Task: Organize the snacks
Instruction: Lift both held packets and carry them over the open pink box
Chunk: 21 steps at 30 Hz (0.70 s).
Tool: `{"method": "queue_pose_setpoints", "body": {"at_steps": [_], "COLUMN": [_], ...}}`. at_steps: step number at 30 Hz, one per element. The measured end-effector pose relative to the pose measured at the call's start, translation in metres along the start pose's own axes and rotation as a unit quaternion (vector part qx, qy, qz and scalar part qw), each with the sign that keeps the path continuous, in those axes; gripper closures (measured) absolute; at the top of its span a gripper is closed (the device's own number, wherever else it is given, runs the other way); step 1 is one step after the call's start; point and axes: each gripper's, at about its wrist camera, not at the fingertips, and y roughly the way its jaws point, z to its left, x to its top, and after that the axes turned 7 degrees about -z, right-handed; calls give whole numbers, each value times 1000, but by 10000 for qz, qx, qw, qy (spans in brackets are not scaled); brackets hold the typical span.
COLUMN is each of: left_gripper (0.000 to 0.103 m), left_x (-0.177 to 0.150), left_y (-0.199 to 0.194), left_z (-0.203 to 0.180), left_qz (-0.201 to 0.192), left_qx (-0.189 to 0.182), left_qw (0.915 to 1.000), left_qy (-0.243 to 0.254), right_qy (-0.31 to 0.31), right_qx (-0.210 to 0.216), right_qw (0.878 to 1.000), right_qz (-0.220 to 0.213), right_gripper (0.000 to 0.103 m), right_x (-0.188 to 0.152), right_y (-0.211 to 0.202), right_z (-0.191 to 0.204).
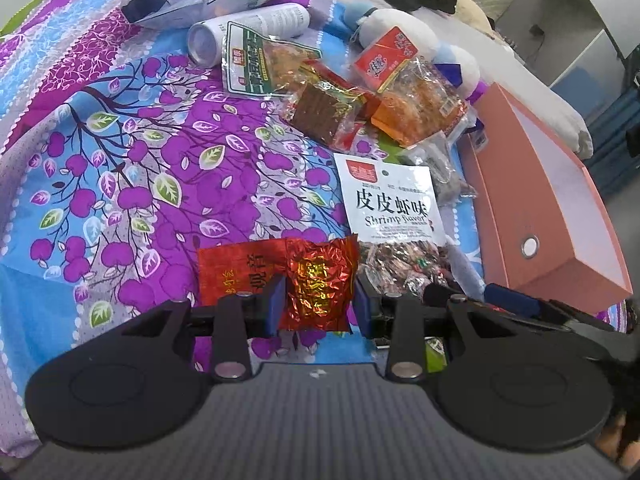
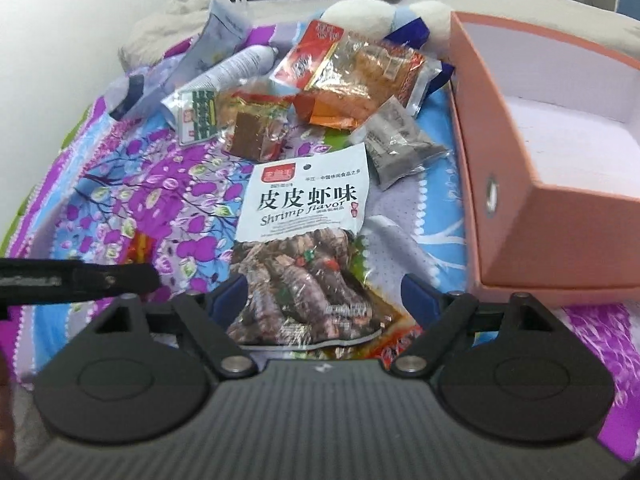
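My left gripper (image 1: 319,302) is shut on a crinkled red foil packet (image 1: 316,276), its blue pads pressing both sides just above the flowered bedspread. A white shrimp-flavour snack bag (image 2: 308,216) lies flat on the bedspread. My right gripper (image 2: 323,294) stands open over its lower end, one pad on either side of the bag and neither pressing it. In the left wrist view the same bag (image 1: 392,204) lies right of the foil packet. An open pink box (image 2: 560,240) with a white inside stands to the right, also seen as the pink box (image 1: 552,216).
Further back lie several loose snack packets (image 1: 400,92), a green-labelled packet (image 1: 256,60), a grey sachet (image 2: 400,140) and a white can (image 1: 248,28). A white and blue plush toy (image 1: 400,24) and dark clothing sit behind them. The bedspread (image 1: 120,160) stretches to the left.
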Motion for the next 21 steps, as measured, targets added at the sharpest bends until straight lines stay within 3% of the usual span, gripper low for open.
{"method": "queue_pose_setpoints", "body": {"at_steps": [6, 13, 18, 21], "left_gripper": [62, 62, 62, 62], "left_x": [8, 14, 18, 20], "left_y": [9, 13, 5, -4], "left_z": [4, 4, 2, 1], "left_qz": [64, 53, -68, -162], "left_qx": [25, 54, 47, 29], "left_qw": [10000, 10000, 9999, 9998], "left_qy": [-24, -39, -61, -74], "right_qy": [-239, -866, -910, -697], "right_qx": [52, 228, 220, 240], "right_qw": [9988, 9952, 9951, 9969], "right_qz": [417, 396, 334, 278], "right_gripper": [18, 18, 66, 74], "right_x": [-2, -3, 6, 12], "right_y": [34, 49, 47, 40], "right_z": [3, 21, 25, 18]}}
